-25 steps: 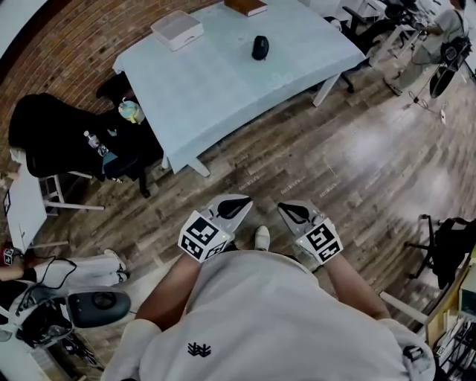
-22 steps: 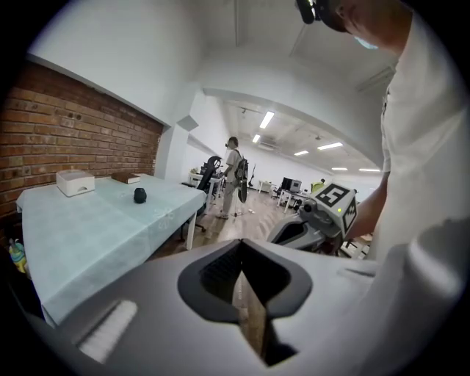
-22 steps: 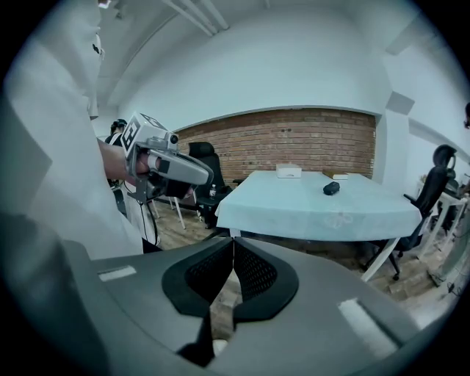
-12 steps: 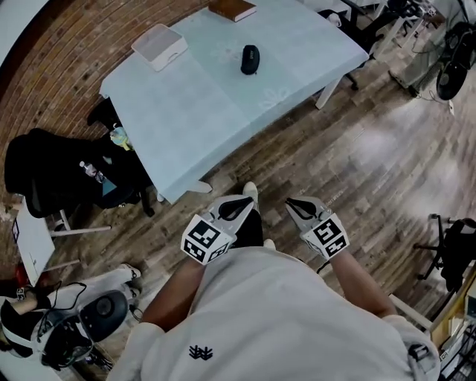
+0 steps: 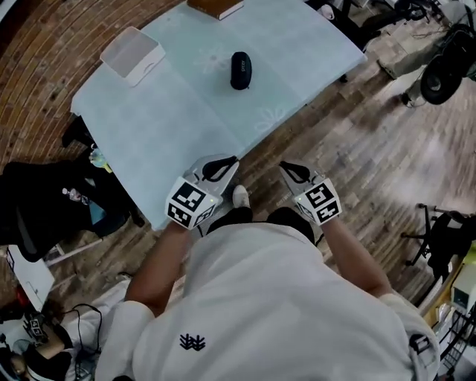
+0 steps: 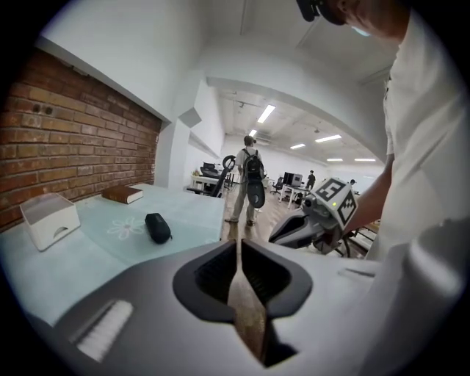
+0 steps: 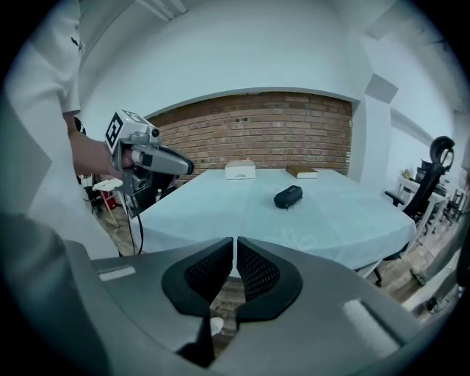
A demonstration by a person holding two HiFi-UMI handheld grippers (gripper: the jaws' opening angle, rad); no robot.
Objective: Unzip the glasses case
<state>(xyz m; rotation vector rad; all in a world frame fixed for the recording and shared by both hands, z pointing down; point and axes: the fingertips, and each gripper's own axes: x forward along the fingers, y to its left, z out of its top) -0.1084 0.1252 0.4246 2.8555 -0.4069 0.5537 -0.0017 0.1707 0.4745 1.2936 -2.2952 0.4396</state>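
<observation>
"Black case on the pale blue table (image 5: 186, 111): how many do you count?"

"One glasses case (image 5: 240, 71), lying flat near the middle of the cloth, apart from everything else. Its zip is too small to make out."

"What else is up there?"

"One white box (image 5: 133, 55) toward the brick-wall side and one brown book (image 5: 214, 7) at the far edge. Three things in all, well apart from each other."

"And the tools?"

"Two. Left gripper (image 5: 229, 162) and right gripper (image 5: 285, 168), one in each hand, each with its marker cube facing up."

"How are they held?"

"Both in front of the person's white shirt, elbows bent, forearms angled inward, tips pointing toward the table. Left one sits at the table's near edge; right one hangs over the wooden floor just beside that edge. Neither is close to the case."

"Jaws?"

"Clenched on both, pads pressed together to a thin seam, nothing between them. Through the right one's seam only floor and tablecloth show."

"Anyone else about?"

"One person with a backpack (image 6: 252, 173) stands far back in the room, in the left gripper view."
</observation>
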